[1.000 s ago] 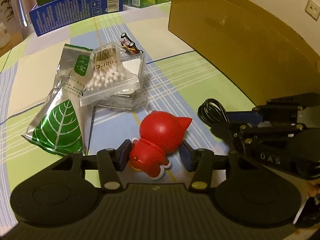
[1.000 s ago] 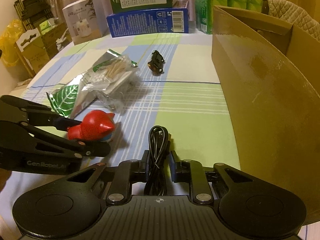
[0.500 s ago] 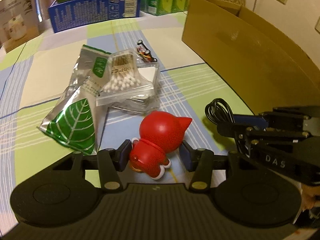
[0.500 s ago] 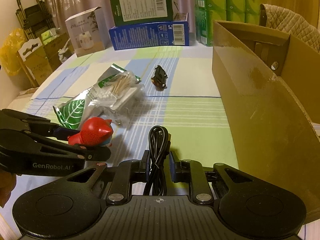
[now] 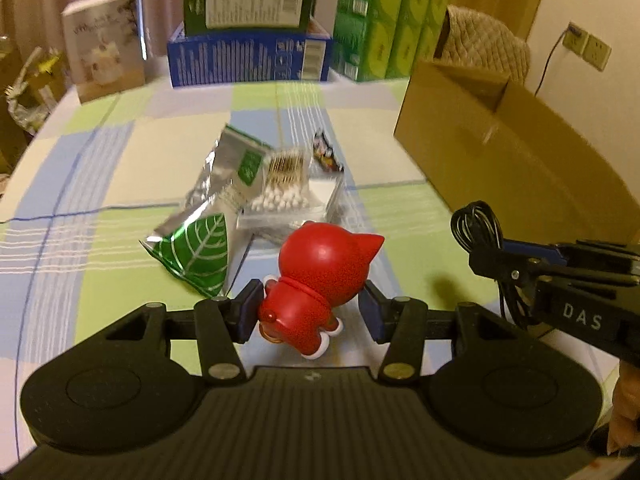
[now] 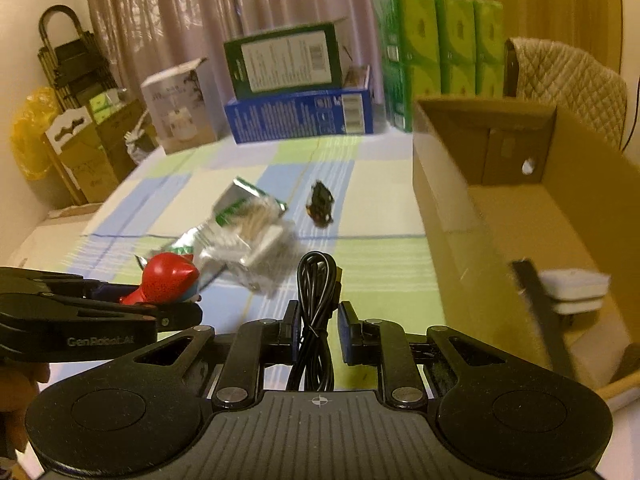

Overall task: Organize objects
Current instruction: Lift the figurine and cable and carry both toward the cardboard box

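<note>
The red cat figurine (image 5: 320, 284) sits low in the middle of the left wrist view, pinched at its body between the left gripper (image 5: 311, 312) jaws and held clear above the tabletop (image 5: 120, 168), apparently lifted for carrying. To its right, the coiled black cable (image 6: 318, 304) hangs pinched between the right gripper (image 6: 318, 334) jaws, gripped mid-bundle so the loops stay together. The open cardboard box (image 6: 448, 216) fills the right side of both views, probably the destination. A silver leaf-print pouch (image 5: 200, 240), a cotton swab pack (image 5: 286, 192) and a small toy car (image 5: 328, 152) lie clustered mid-frame on the tabletop, not yet sorted.
</note>
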### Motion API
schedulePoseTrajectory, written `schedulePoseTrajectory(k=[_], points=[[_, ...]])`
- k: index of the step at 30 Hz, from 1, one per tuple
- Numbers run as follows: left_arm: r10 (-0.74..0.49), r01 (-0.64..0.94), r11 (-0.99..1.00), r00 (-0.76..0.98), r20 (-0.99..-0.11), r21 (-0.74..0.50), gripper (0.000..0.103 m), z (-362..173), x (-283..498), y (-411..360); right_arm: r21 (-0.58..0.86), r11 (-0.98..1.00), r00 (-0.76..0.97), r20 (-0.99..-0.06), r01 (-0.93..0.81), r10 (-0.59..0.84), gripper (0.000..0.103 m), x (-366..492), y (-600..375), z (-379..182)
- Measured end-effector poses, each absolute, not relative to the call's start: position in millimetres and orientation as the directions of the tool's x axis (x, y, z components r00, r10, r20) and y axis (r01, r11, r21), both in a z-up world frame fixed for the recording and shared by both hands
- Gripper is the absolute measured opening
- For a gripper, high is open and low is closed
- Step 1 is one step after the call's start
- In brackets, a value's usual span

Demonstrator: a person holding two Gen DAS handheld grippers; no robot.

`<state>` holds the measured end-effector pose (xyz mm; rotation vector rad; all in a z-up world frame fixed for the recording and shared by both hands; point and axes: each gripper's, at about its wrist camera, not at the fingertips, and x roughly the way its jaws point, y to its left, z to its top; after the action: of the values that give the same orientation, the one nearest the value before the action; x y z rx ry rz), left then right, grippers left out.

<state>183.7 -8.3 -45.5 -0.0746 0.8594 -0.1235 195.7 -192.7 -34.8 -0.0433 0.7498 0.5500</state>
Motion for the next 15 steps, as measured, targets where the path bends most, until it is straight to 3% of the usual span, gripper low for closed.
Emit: schedulePoseTrajectory(k=[15], points=[[-0.160, 0.101, 0.987, 0.710, -0.685, -0.126, 0.047, 28.7, 146.9, -75.4, 0.148, 0.902, 0.689, -0.598, -0.407, 0.409, 0.016, 183.3, -270.9, 41.4]])
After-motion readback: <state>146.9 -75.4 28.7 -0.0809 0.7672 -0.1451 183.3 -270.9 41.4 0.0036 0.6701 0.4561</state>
